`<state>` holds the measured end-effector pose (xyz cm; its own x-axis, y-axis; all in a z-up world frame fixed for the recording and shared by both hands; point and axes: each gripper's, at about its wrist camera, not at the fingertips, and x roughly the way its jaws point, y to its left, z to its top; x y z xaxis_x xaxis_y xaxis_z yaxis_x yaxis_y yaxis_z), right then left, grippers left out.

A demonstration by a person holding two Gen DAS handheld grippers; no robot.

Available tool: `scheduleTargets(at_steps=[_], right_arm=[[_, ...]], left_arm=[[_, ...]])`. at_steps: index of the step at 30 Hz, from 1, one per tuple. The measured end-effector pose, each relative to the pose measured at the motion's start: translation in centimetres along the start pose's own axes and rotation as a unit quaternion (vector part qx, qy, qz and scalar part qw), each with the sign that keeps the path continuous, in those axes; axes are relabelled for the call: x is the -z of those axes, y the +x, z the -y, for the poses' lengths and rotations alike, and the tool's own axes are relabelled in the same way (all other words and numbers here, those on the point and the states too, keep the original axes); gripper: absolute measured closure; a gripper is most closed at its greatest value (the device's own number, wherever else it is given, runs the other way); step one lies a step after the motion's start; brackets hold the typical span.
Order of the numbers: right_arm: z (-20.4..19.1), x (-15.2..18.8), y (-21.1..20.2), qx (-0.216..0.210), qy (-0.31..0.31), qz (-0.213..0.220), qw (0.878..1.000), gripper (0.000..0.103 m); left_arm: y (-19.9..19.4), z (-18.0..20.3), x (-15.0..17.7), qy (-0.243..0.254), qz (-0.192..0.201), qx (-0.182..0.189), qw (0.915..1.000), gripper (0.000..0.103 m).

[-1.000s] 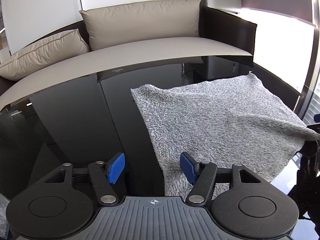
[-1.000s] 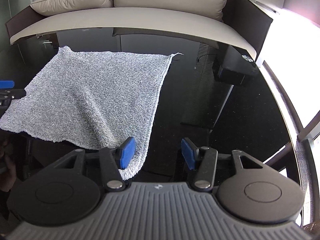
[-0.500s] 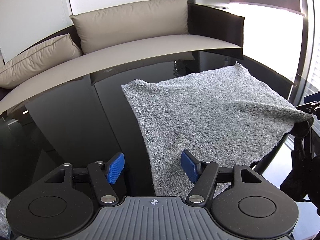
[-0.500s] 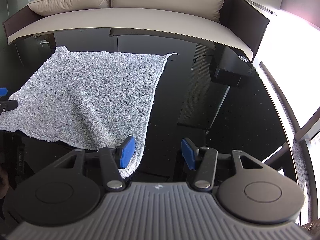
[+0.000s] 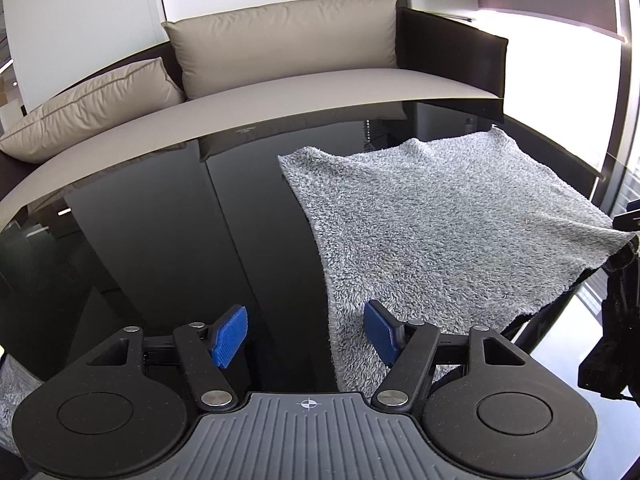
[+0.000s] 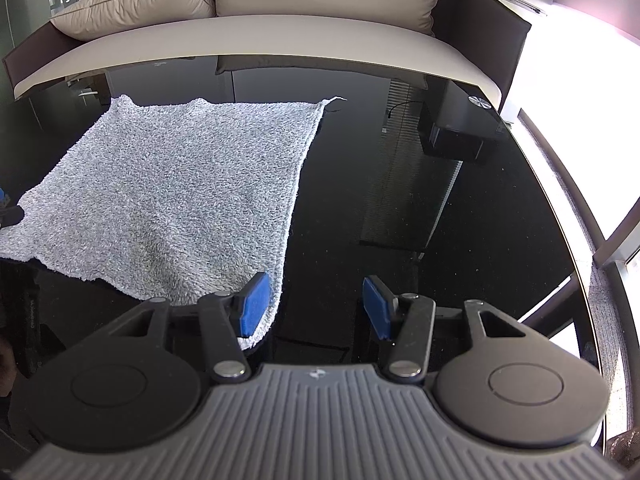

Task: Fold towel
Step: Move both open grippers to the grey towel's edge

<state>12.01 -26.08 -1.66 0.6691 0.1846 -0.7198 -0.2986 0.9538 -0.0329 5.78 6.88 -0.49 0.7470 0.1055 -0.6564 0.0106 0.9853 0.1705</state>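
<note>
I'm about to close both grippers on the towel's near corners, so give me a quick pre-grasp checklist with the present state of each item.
1. Towel spread in one layer on the table: cannot tell; its right edge looks doubled.
2. Left gripper open: ok.
3. Right gripper open: ok.
4. Towel edge between left gripper's pads: ok.
5. Towel corner between right gripper's pads: not ok, barely past the left pad.
6. Table around towel free of clutter: ok.

We held the left tool and the right tool angled downward, both with jaws parted, gripping nothing.
</note>
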Motion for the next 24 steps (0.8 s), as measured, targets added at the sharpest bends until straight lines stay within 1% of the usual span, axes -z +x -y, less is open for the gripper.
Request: scheduleTargets(at_steps=[3, 7, 9, 13, 16, 20, 24], right_arm=[[-0.4, 0.6, -0.6, -0.005, -0.017, 0.004, 1.0, 0.049], [-0.1, 1.2, -1.3, -0.01, -0.019, 0.004, 1.0, 0.048], [-0.1, 1.3, -1.5, 0.001, -0.024, 0.007, 1.0, 0.046], [-0.2, 1.3, -1.9, 0.013, -0.03, 0.018, 0.999, 0.046], [-0.3, 1.2, -2.4, -0.002, -0.024, 0.024, 0.999, 0.046], [-0.8, 1.5, -2.0, -0.004, -0.038, 0.016, 0.999, 0.046], [-0.6, 1.6, -1.8, -0.006, -0.028, 0.011, 1.0, 0.046]], left_arm=[[-0.1, -0.2, 0.1, -0.004, 0.0, -0.001, 1.0, 0.04], [-0.3, -0.4, 0.2, -0.005, -0.002, -0.004, 1.0, 0.039], [-0.4, -0.5, 0.2, -0.006, -0.001, -0.005, 1.0, 0.041], [-1.0, -0.4, 0.2, -0.002, 0.011, 0.005, 0.9999, 0.043], [-1.2, -0.3, 0.3, -0.003, 0.014, 0.016, 0.9998, 0.043], [-0.8, 0.0, 0.4, 0.003, 0.002, 0.02, 0.9998, 0.042], [-0.8, 0.1, 0.7, 0.008, 0.001, 0.016, 0.9998, 0.041]])
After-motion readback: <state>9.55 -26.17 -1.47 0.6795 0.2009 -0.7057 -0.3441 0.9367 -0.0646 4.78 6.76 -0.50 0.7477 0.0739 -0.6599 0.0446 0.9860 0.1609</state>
